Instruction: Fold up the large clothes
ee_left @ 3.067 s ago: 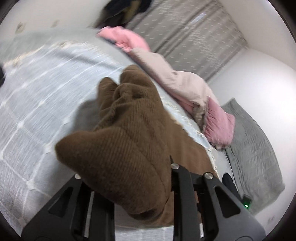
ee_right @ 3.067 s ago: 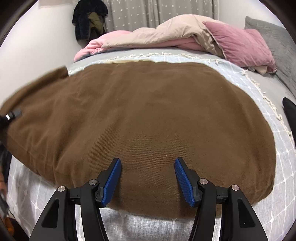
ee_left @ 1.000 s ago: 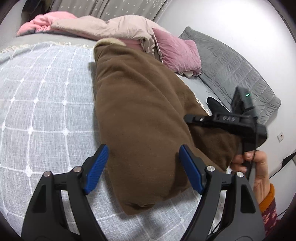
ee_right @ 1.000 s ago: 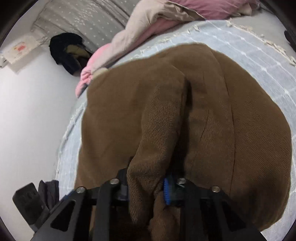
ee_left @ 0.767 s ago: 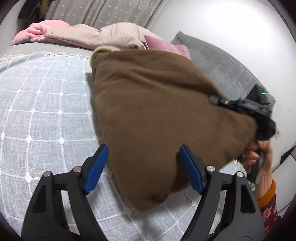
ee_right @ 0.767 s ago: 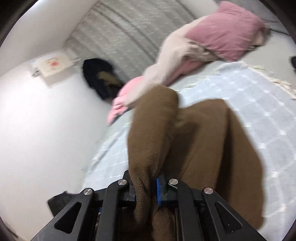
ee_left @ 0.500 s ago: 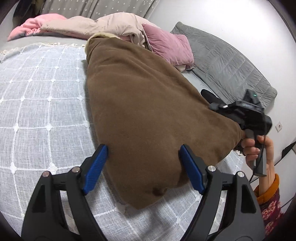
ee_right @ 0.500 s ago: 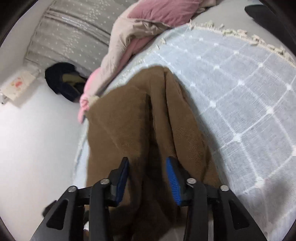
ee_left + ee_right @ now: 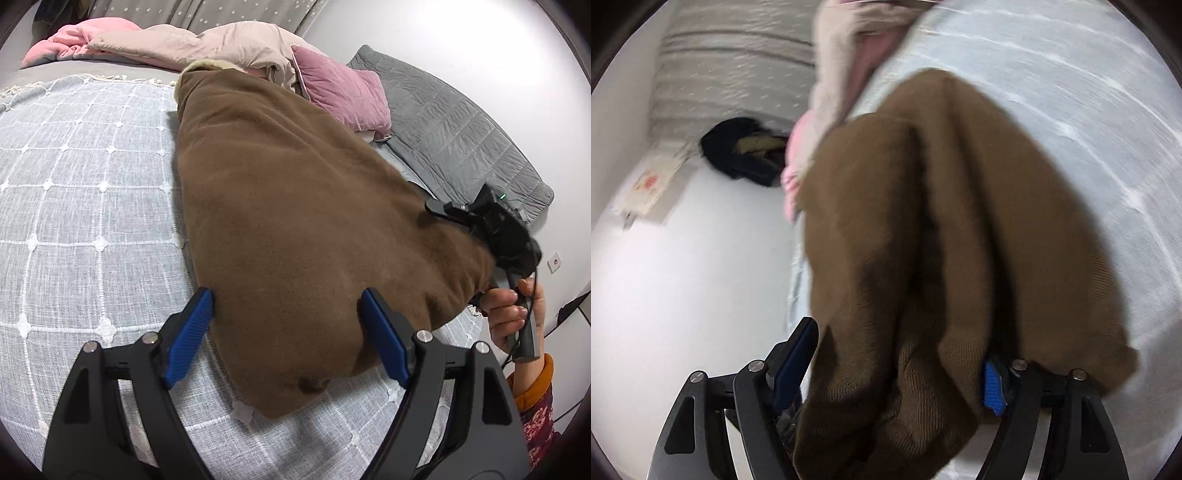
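Evidently mid-release: right gripper (image 9: 901, 354) jaws just opened wide, letting go the bunched brown garment (image 9: 295, 229) folded lengthwise on the bed cover (image 9: 81, 206). Left gripper (image 9: 286, 332) spread, straddling near corner, gripping nothing.

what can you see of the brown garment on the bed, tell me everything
The brown garment is a large, thick, soft piece with a fine ribbed weave and a pale fleecy lining showing at its far end. It lies folded lengthwise on the grey-white checked bedspread, its far end against the pink and beige bedding. The left gripper hovers open over its near corner. The right gripper, whose jaws have just been opening, has a bunched fold loose between them.
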Demonstrator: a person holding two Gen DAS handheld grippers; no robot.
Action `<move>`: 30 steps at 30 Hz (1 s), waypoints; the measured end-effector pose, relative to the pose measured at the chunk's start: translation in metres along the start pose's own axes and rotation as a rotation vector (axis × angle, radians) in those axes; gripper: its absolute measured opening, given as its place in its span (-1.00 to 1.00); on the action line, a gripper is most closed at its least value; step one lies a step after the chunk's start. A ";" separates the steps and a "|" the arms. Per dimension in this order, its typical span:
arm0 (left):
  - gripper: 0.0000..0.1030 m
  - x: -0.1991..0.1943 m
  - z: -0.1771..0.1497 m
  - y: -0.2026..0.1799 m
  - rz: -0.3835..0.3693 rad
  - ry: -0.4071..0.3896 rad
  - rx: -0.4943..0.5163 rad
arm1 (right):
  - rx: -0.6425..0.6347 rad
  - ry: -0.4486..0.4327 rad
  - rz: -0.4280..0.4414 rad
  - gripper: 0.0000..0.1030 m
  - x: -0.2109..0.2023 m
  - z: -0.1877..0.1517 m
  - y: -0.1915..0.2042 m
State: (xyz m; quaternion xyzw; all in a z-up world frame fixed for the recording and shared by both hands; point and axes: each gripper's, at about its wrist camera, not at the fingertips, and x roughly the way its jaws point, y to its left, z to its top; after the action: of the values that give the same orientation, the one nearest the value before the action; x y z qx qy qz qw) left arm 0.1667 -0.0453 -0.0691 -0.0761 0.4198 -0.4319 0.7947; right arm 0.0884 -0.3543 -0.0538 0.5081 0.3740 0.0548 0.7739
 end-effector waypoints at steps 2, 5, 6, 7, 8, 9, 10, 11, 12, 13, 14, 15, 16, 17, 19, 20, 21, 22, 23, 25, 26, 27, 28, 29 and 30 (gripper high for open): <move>0.60 0.001 0.005 0.001 0.002 0.002 -0.022 | -0.092 -0.030 -0.030 -0.47 0.005 0.006 0.021; 0.62 -0.004 0.018 -0.003 -0.053 -0.017 -0.069 | -0.206 -0.130 0.006 -0.61 -0.020 0.018 0.057; 0.61 -0.008 0.023 -0.006 -0.075 -0.027 -0.068 | -0.223 -0.156 0.039 -0.61 -0.031 0.022 0.063; 0.61 -0.010 0.029 -0.011 -0.088 -0.037 -0.060 | -0.234 -0.199 0.072 -0.61 -0.047 0.028 0.062; 0.61 -0.012 0.034 -0.018 -0.088 -0.044 -0.043 | -0.225 -0.232 0.078 -0.61 -0.057 0.033 0.055; 0.61 -0.011 0.038 -0.024 -0.080 -0.046 -0.021 | -0.191 -0.267 0.045 -0.60 -0.065 0.040 0.039; 0.61 -0.007 0.042 -0.029 -0.063 -0.036 0.004 | -0.160 -0.289 -0.021 -0.54 -0.068 0.045 0.023; 0.61 0.001 0.045 -0.031 -0.037 -0.014 0.020 | -0.119 -0.303 -0.104 -0.48 -0.068 0.049 0.003; 0.61 0.008 0.048 -0.031 -0.013 0.011 0.026 | -0.044 -0.300 -0.180 -0.37 -0.067 0.053 -0.022; 0.61 0.018 0.052 -0.029 0.007 0.042 0.021 | 0.050 -0.280 -0.238 -0.33 -0.067 0.055 -0.048; 0.61 0.025 0.055 -0.024 0.012 0.064 0.006 | 0.115 -0.256 -0.224 -0.20 -0.069 0.055 -0.065; 0.61 0.034 0.058 -0.017 0.006 0.086 -0.030 | 0.155 -0.250 -0.170 -0.14 -0.076 0.054 -0.075; 0.62 0.039 0.062 -0.008 -0.019 0.091 -0.080 | 0.172 -0.256 -0.133 -0.06 -0.081 0.054 -0.077; 0.62 0.042 0.065 0.002 -0.033 0.086 -0.132 | 0.177 -0.278 -0.075 0.15 -0.090 0.052 -0.078; 0.62 0.048 0.069 0.014 -0.038 0.073 -0.191 | 0.160 -0.310 0.007 0.54 -0.103 0.049 -0.076; 0.62 0.053 0.072 0.021 -0.042 0.074 -0.221 | 0.157 -0.313 0.024 0.63 -0.102 0.048 -0.072; 0.62 0.057 0.072 0.025 -0.048 0.076 -0.244 | 0.159 -0.303 0.044 0.63 -0.100 0.048 -0.072; 0.63 0.062 0.073 0.030 -0.060 0.082 -0.275 | 0.162 -0.288 0.054 0.64 -0.095 0.051 -0.070; 0.63 0.066 0.073 0.032 -0.065 0.087 -0.294 | 0.168 -0.259 0.065 0.64 -0.084 0.054 -0.063; 0.68 0.073 0.072 0.033 -0.069 0.097 -0.306 | 0.147 -0.223 0.040 0.64 -0.073 0.057 -0.054; 0.69 0.076 0.072 0.035 -0.075 0.104 -0.310 | 0.128 -0.210 0.015 0.64 -0.063 0.058 -0.047; 0.71 0.078 0.070 0.033 -0.080 0.110 -0.312 | 0.107 -0.193 -0.013 0.64 -0.058 0.054 -0.045; 0.73 0.081 0.070 0.035 -0.091 0.119 -0.320 | 0.079 -0.166 -0.051 0.65 -0.046 0.057 -0.042; 0.73 0.083 0.070 0.037 -0.102 0.127 -0.330 | 0.045 -0.127 -0.113 0.65 -0.037 0.055 -0.040; 0.73 0.086 0.070 0.039 -0.120 0.142 -0.351 | 0.017 -0.093 -0.193 0.65 -0.029 0.051 -0.041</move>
State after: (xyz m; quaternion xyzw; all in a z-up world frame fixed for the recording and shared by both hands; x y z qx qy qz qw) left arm 0.2655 -0.1024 -0.0954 -0.2075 0.5382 -0.4029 0.7106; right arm 0.0881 -0.4252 -0.0620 0.4784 0.3851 -0.0468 0.7878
